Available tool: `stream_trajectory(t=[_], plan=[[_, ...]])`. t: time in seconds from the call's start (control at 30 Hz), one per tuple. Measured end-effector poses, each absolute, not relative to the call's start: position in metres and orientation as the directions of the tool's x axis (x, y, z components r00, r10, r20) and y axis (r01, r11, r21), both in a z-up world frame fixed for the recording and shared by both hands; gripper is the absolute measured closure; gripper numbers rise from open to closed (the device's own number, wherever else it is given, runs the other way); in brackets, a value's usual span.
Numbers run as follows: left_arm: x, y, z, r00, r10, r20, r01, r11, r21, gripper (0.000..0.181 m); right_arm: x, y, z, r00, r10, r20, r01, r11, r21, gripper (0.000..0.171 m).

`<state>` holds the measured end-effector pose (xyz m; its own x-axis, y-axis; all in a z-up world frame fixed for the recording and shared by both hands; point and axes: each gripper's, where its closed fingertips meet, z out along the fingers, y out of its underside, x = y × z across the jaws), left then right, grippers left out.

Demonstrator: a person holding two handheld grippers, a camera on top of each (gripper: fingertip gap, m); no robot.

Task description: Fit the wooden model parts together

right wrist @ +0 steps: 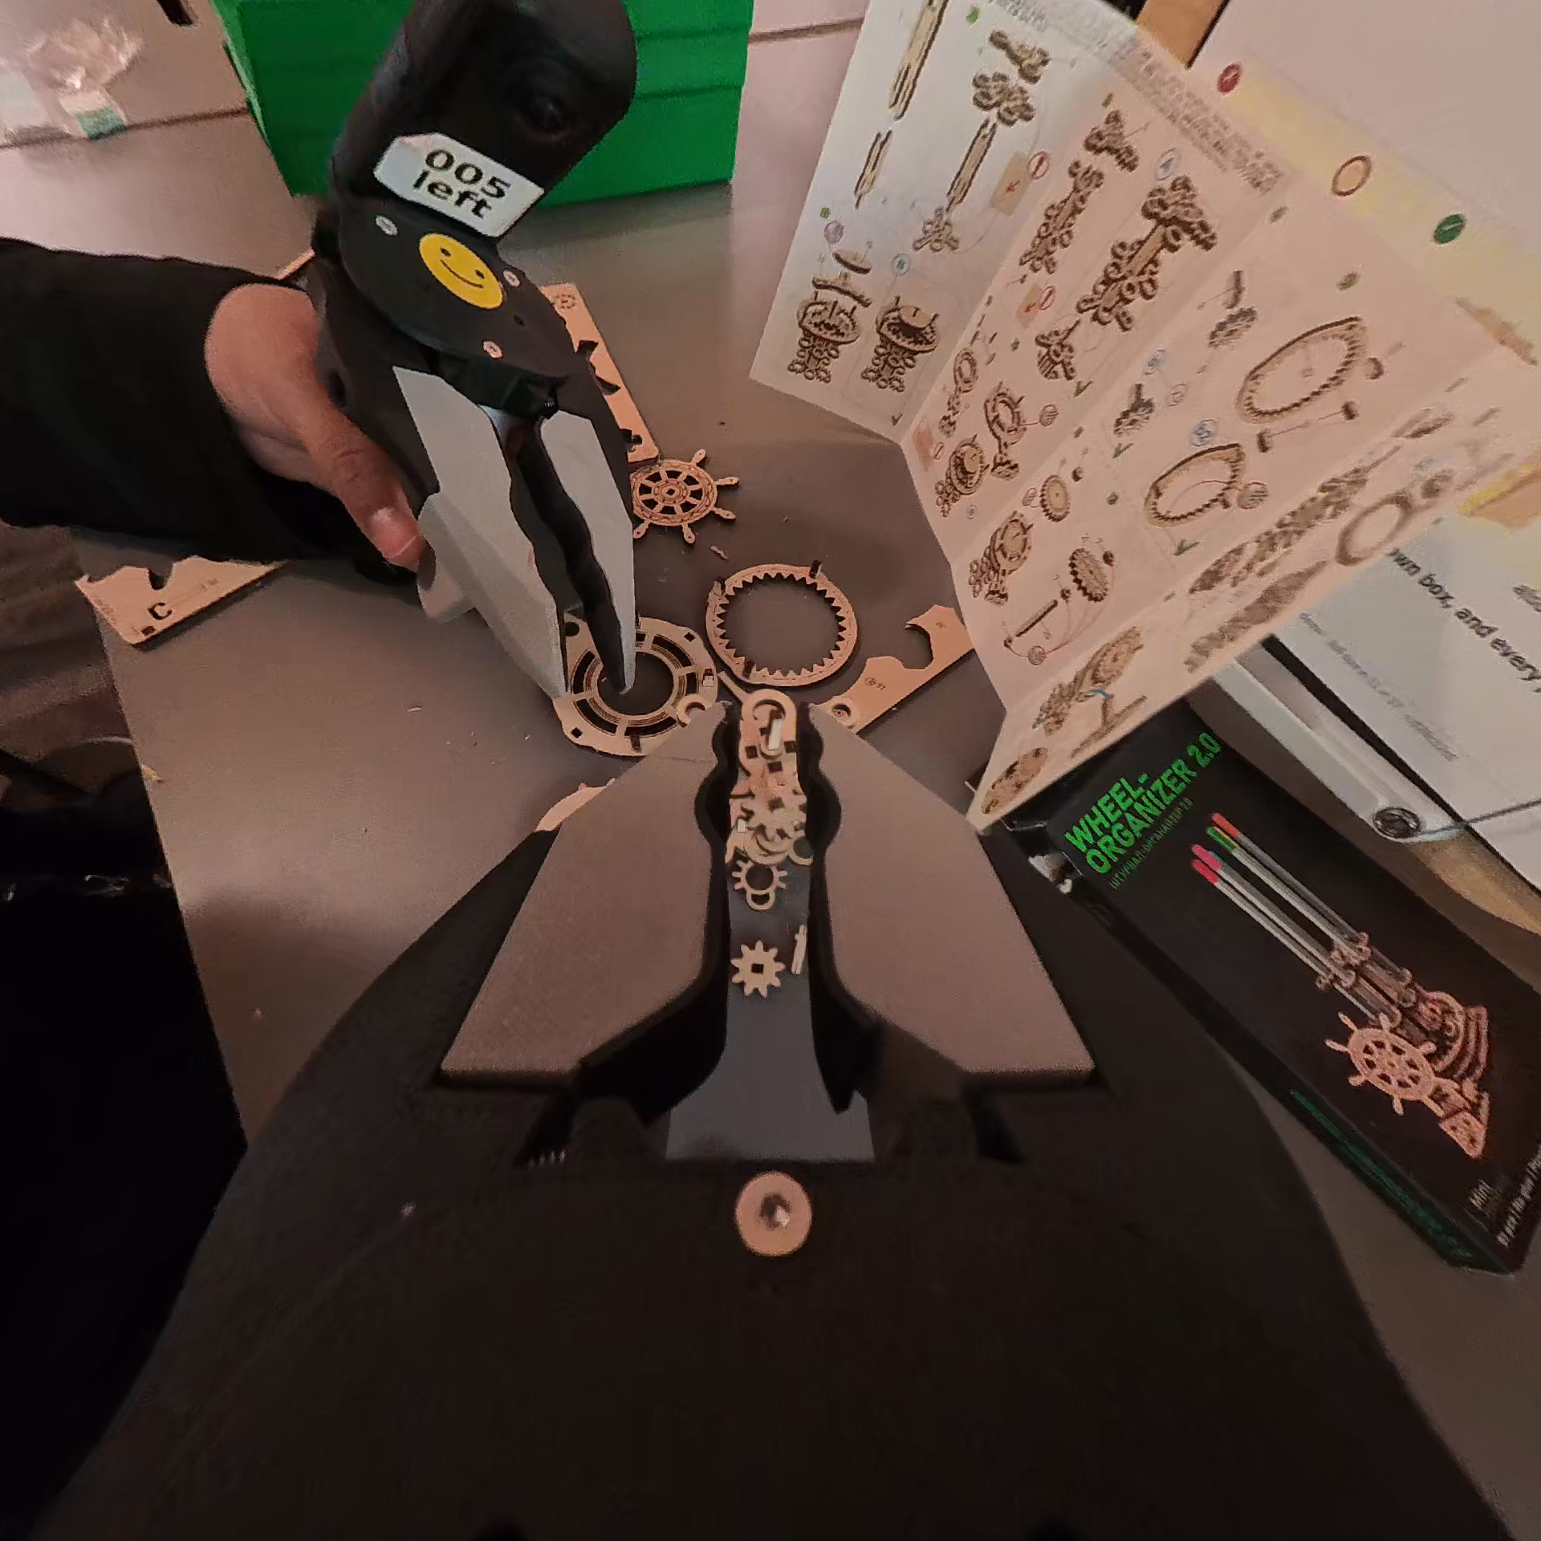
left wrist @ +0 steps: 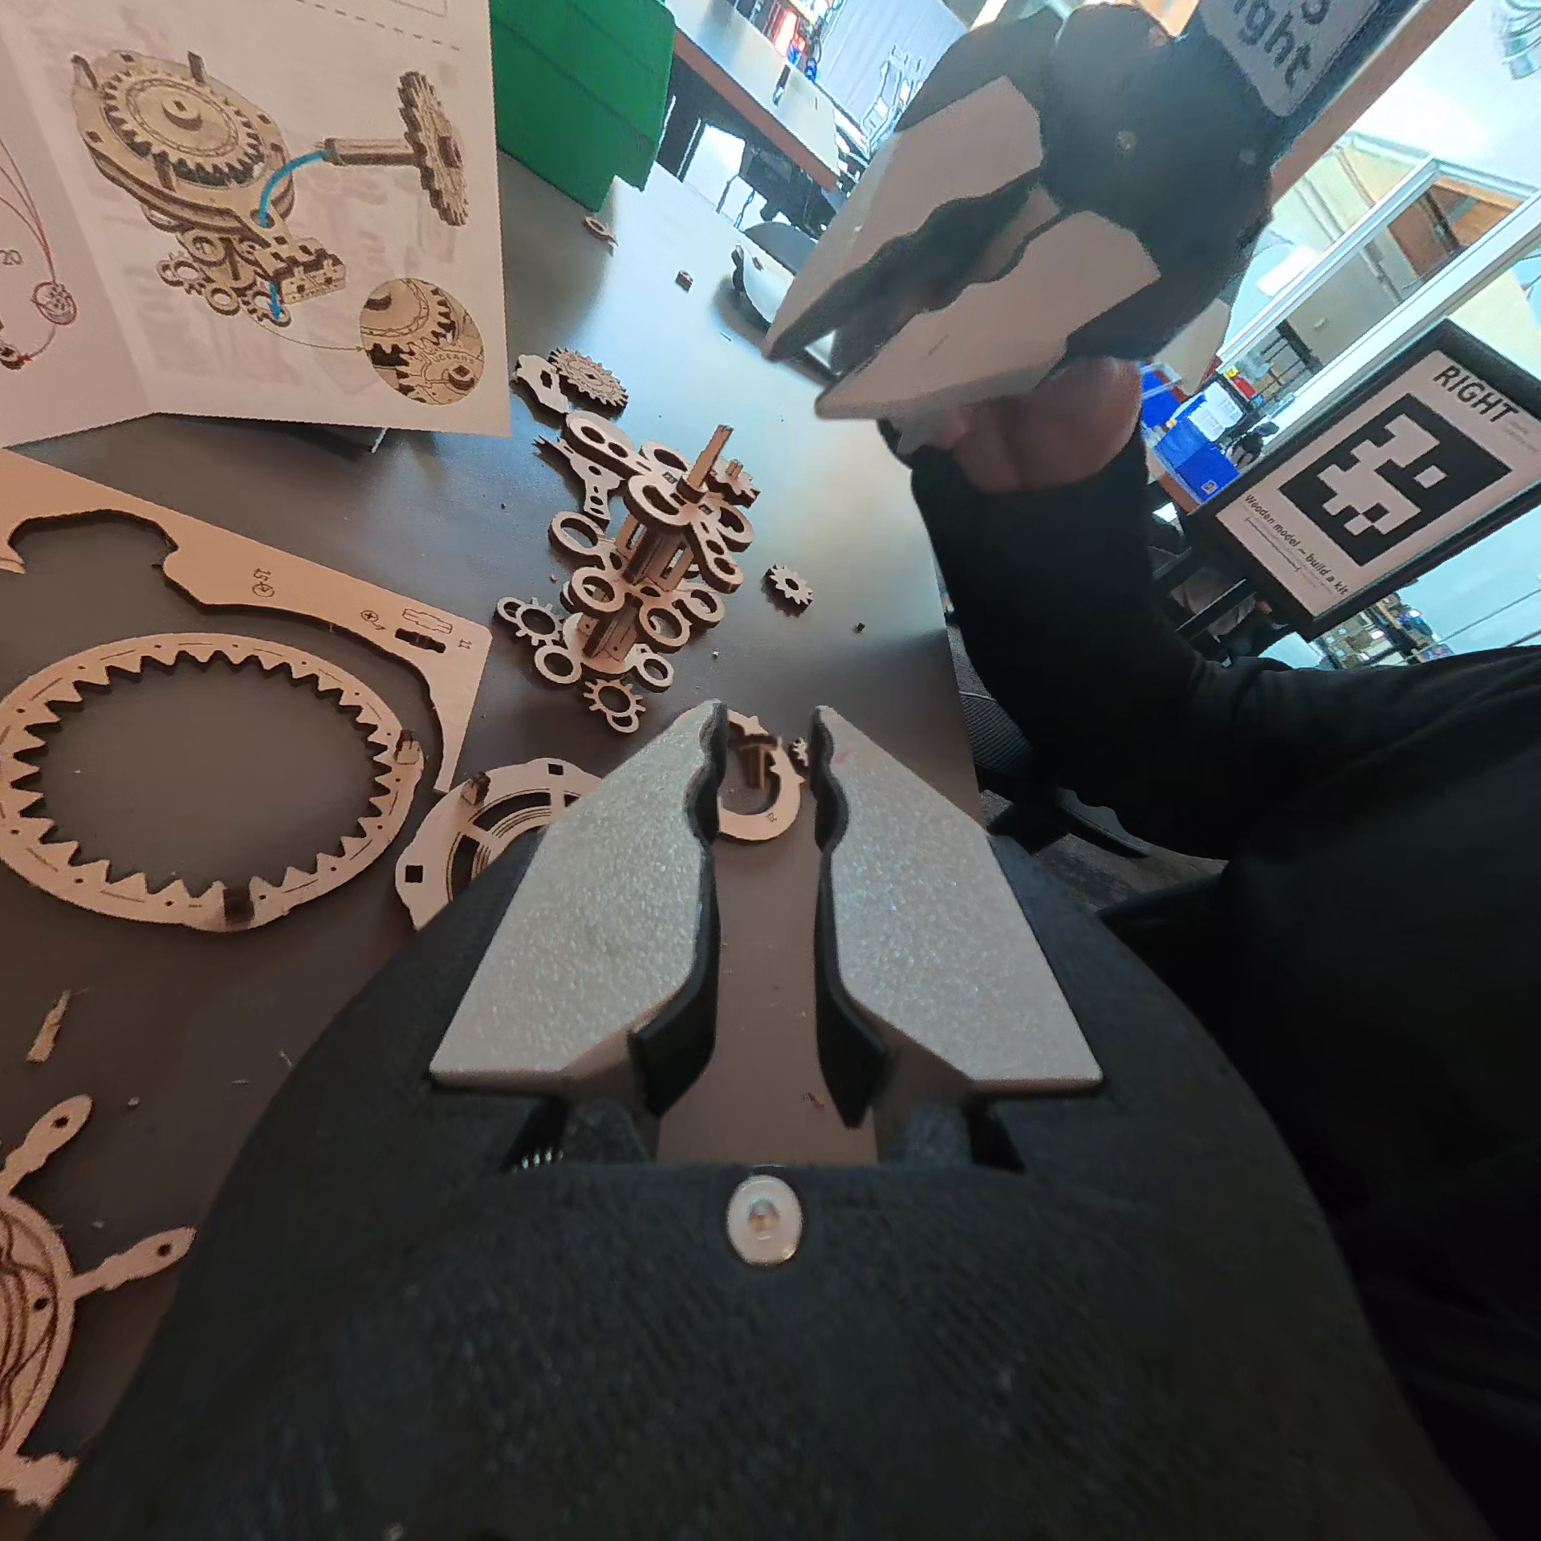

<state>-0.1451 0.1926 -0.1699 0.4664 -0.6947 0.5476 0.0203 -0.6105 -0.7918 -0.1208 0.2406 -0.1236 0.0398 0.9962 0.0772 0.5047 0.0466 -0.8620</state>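
My left gripper [left wrist: 769, 721] is open and low over the dark table; in the right wrist view [right wrist: 588, 675] its tips rest on a round wooden base plate [right wrist: 659, 734], which also shows in the left wrist view [left wrist: 484, 825]. A small hook-shaped wooden piece [left wrist: 763, 821] lies just past its tips. My right gripper [right wrist: 765, 709] is open and empty, held high [left wrist: 813, 379] and looking down on the ring-stack assembly [right wrist: 767, 800], which stands upright on the table [left wrist: 659, 567]. A toothed ring gear [left wrist: 208, 784] [right wrist: 780, 625] lies flat beside the plate.
A loose small gear [left wrist: 788, 586] [right wrist: 757, 967], a ship's wheel part [right wrist: 680, 496], cut-out sheets [left wrist: 333, 600] and scraps lie around. An instruction sheet [left wrist: 250, 208] [right wrist: 1126, 375] stands behind, by a green box [left wrist: 575, 92] and the kit box [right wrist: 1292, 1001]. The table edge [left wrist: 959, 667] is at right. My right fingertips sit around 8 centimetres from my left ones. My left tips are roughly 6 centimetres from the small hook-shaped wooden piece [left wrist: 763, 821].
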Motion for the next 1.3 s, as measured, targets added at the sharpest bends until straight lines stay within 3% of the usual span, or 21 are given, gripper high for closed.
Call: stream_trajectory(t=[0.2, 0.47, 0.6, 0.83, 1.13, 1.23, 1.3], plan=[[-0.146, 0.193, -0.17, 0.467, -0.694, 0.548, 0.021, -0.611, -0.791, 0.166, -0.098, 0.231, -0.12, -0.011, 0.998, 0.057, 0.519, 0.054, -0.853, 0.159], [-0.147, 0.193, -0.17, 0.467, -0.692, 0.55, 0.025, -0.612, -0.791, 0.166, -0.088, 0.204, -0.161, -0.077, 0.997, 0.025, 0.636, 0.068, -0.769, 0.159], [-0.148, 0.193, -0.169, 0.477, -0.698, 0.535, 0.018, -0.601, -0.799, 0.165, -0.075, 0.204, -0.179, -0.038, 0.998, 0.059, 0.678, 0.069, -0.731, 0.162], [-0.15, 0.195, -0.17, 0.506, -0.707, 0.495, -0.005, -0.576, -0.817, 0.164, -0.067, 0.178, -0.189, 0.021, 0.994, -0.111, 0.588, -0.101, -0.802, 0.156], [-0.149, 0.195, -0.171, 0.503, -0.703, 0.503, -0.001, -0.582, -0.813, 0.164, -0.091, 0.177, -0.221, 0.13, 0.991, -0.035, 0.648, -0.112, -0.753, 0.145], [-0.149, 0.194, -0.171, 0.5, -0.704, 0.503, -0.003, -0.583, -0.813, 0.164, -0.093, 0.179, -0.226, 0.136, 0.991, -0.014, 0.679, -0.103, -0.727, 0.163], [-0.15, 0.195, -0.17, 0.501, -0.703, 0.505, 0.001, -0.583, -0.812, 0.164, -0.09, 0.185, -0.227, 0.151, 0.988, 0.011, 0.69, -0.097, -0.717, 0.164]])
